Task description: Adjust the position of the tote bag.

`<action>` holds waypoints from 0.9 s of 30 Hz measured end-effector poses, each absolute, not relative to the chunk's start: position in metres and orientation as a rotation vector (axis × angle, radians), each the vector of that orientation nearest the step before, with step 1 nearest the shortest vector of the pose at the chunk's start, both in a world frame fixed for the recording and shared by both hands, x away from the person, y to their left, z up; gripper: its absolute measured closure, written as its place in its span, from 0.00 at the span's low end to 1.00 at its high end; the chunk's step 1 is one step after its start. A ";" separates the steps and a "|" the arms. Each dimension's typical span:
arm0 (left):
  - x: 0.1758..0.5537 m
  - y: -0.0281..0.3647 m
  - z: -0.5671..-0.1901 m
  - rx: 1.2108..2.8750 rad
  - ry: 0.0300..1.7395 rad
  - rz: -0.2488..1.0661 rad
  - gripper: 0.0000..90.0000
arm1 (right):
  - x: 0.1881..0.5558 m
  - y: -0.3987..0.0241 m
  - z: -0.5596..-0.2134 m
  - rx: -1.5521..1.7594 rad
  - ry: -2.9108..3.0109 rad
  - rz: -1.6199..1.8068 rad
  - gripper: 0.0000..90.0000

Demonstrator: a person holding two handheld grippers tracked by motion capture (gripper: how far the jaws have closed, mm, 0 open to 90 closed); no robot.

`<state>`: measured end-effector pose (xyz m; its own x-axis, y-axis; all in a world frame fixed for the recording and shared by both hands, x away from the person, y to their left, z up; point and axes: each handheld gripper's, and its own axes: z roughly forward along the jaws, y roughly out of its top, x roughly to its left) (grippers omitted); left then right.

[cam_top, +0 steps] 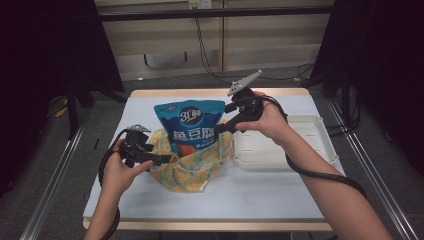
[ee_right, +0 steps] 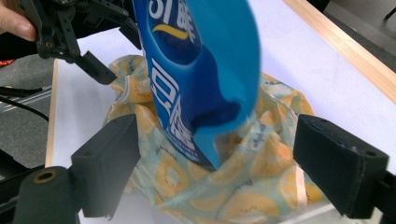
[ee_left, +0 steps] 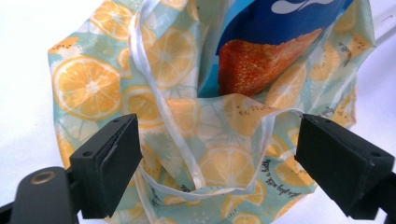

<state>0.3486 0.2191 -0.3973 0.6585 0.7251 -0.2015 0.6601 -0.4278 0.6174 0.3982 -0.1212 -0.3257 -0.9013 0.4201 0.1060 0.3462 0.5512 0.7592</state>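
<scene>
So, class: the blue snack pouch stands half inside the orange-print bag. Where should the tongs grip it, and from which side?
Probably grip the blue snack pouch by its flat top edge, coming from above. Its upper half stands clear and upright, while the lower half is sunk in the orange-print bag, whose soft folds crowd any sideways approach.

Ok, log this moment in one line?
blue snack pouch: upright in orange-print bag | left gripper: open at rim | right gripper: open beside pouch
</scene>
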 end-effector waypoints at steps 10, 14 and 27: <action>0.348 0.225 -0.400 2.180 1.084 0.127 0.17 | 0.406 -0.106 -0.320 0.660 2.712 1.280 0.23; 0.347 0.222 -0.401 2.187 1.086 0.123 0.17 | 0.407 -0.103 -0.316 0.637 2.730 1.297 0.31; 0.346 0.219 -0.400 2.202 1.063 0.126 0.14 | 0.410 -0.097 -0.305 0.633 2.737 1.241 0.32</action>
<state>0.3460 0.2190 -0.4005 0.6619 0.7235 -0.1960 0.6579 -0.4354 0.6145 0.4098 -0.0972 -0.3054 -0.9126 0.3954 0.1036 0.3384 0.5889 0.7340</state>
